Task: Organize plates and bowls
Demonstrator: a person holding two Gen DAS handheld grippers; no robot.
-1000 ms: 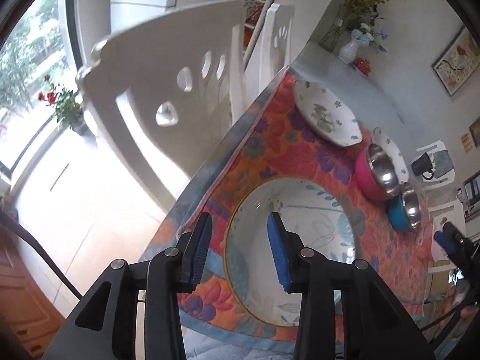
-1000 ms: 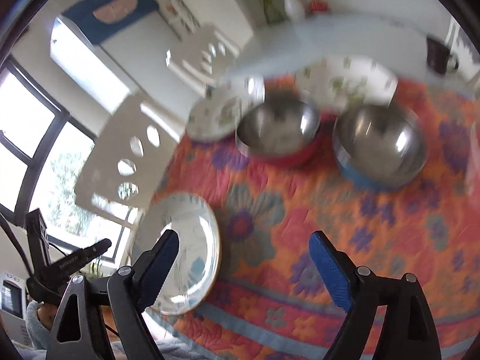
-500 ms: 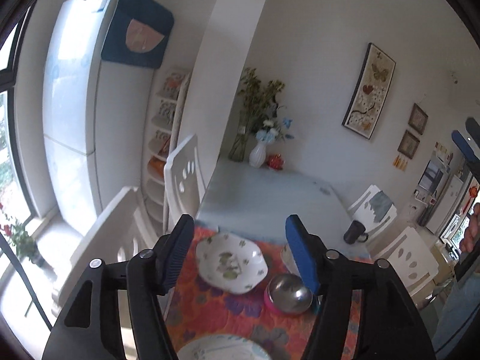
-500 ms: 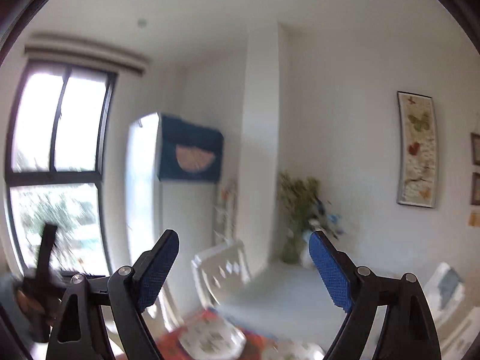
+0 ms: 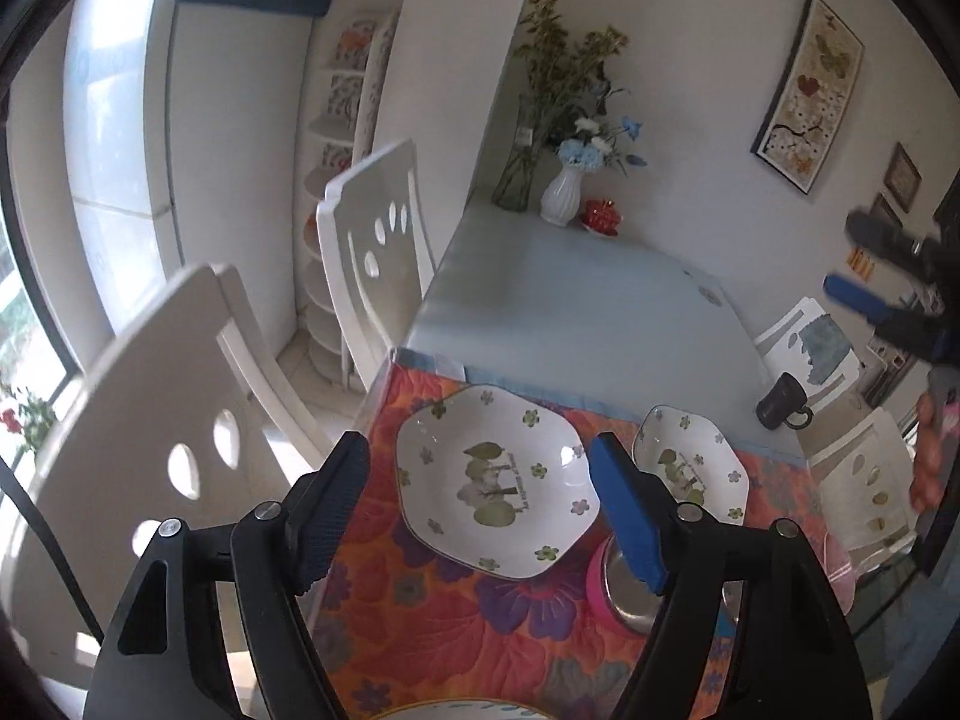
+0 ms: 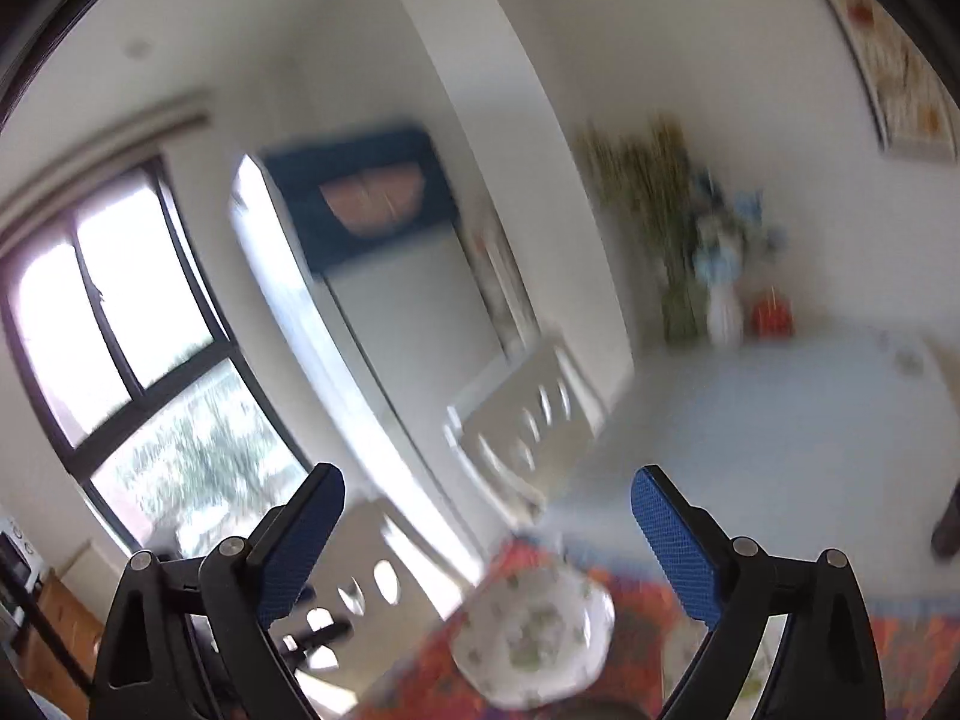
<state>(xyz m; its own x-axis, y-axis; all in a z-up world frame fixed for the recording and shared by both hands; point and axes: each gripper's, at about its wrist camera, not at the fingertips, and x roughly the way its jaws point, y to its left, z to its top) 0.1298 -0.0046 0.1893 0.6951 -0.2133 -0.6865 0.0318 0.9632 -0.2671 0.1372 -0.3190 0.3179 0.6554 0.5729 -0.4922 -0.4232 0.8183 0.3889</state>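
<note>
Both grippers are black plastic frames with triangular cut-outs and silver screws at the pivots. The left gripper [image 5: 480, 510] and right gripper [image 6: 486, 546] carry textured blue pads [image 5: 624, 516] on their fingers.

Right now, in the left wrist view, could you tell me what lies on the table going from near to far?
Pink bowl → large white flowered plate → black mug → white vase.

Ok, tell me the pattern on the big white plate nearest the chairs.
Green leaves and small flowers on the white plate; clearest in the left wrist view.
</note>
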